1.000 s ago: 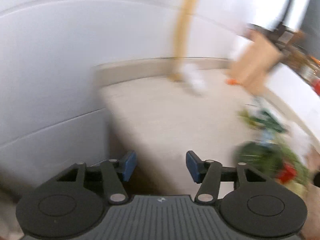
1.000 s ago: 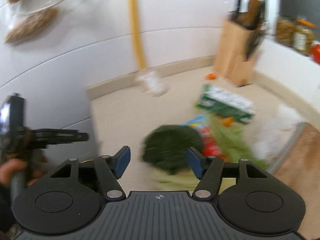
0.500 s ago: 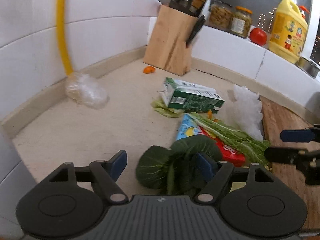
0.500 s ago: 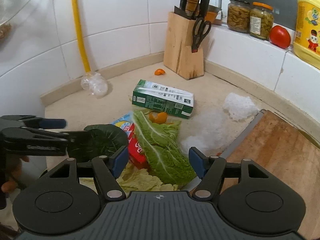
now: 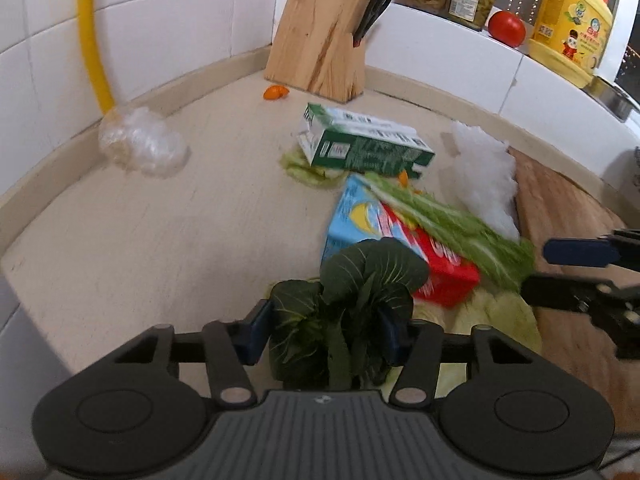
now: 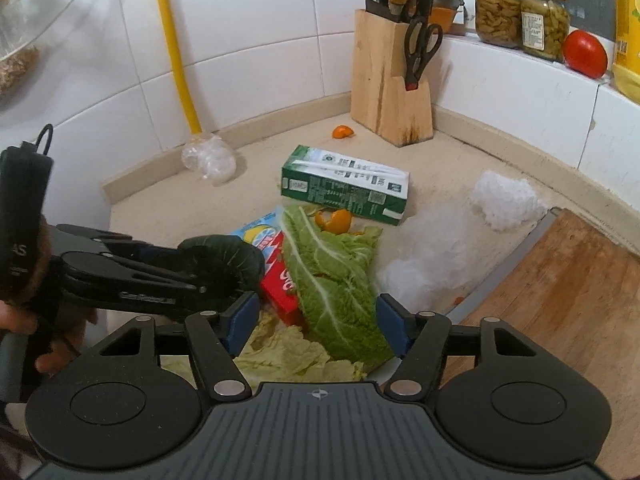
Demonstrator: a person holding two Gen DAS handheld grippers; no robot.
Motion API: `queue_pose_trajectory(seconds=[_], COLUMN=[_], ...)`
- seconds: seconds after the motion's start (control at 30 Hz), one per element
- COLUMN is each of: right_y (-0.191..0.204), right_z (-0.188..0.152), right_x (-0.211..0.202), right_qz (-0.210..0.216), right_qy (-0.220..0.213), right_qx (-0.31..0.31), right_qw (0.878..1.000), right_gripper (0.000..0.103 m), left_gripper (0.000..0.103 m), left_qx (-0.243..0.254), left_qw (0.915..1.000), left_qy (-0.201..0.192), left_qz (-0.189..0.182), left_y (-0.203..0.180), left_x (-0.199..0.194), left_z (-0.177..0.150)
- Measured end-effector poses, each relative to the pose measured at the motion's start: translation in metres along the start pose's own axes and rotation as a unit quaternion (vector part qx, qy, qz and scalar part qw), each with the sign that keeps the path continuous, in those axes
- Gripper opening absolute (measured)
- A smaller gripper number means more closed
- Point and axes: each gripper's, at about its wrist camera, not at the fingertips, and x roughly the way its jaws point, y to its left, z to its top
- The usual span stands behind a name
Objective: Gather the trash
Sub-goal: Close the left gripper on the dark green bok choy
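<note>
Trash lies in a heap on the tabletop (image 5: pixel 168 240), right under both claws. The left claw (image 5: pixel 326 330) has a dark green leaf (image 5: pixel 360 288) between its blue pads, and its jaws are closing on it; the pads look right against the leaf on both sides, though whether they truly pinch it is hard to say. Just ahead of that claw and to its right sits a red and blue carton (image 5: pixel 384 240), with a long cabbage leaf (image 5: pixel 452 224) draped over it. Farther ahead lies a green milk carton (image 5: pixel 364 144), and beyond that a knife block (image 5: pixel 324 36) against the wall. The right claw (image 6: pixel 316 330) is spread, jaws closing, hanging over the cabbage leaf (image 6: pixel 332 276) and pale scraps (image 6: pixel 280 356) with nothing pressed between the pads. To its right lies a wooden board (image 6: pixel 560 292); ahead and right, a crumpled white bag (image 6: pixel 436 252). An orange peel (image 6: pixel 334 220) sits by the milk carton (image 6: pixel 344 188).
</note>
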Motion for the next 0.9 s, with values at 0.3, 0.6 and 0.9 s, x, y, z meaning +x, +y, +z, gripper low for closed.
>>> queue_pose_trajectory(seconds=[0.3, 0.6, 0.9], right_y=[0.024, 0.047, 0.058], right_z=[-0.016, -0.026, -0.032], right_x=[-0.010, -0.011, -0.005], right_qz=[0.003, 0.009, 0.009], right_qy=[0.013, 0.029, 0.044], right_qx=[-0.014, -0.020, -0.056], right_qw=[1.000, 0.999, 0.997], right_gripper=[0.069, 0.073, 0.075], left_gripper=[0.051, 0.074, 0.073], left_qx=[0.010, -0.005, 0.007], left_qw=[0.9999, 0.9995, 0.9996], left_qy=[0.000, -0.021, -0.027], left_qz=[-0.014, -0.025, -0.007], left_y=[0.017, 0.026, 0.014], left_x=[-0.024, -0.025, -0.006], left_z=[-0.009, -0.008, -0.018])
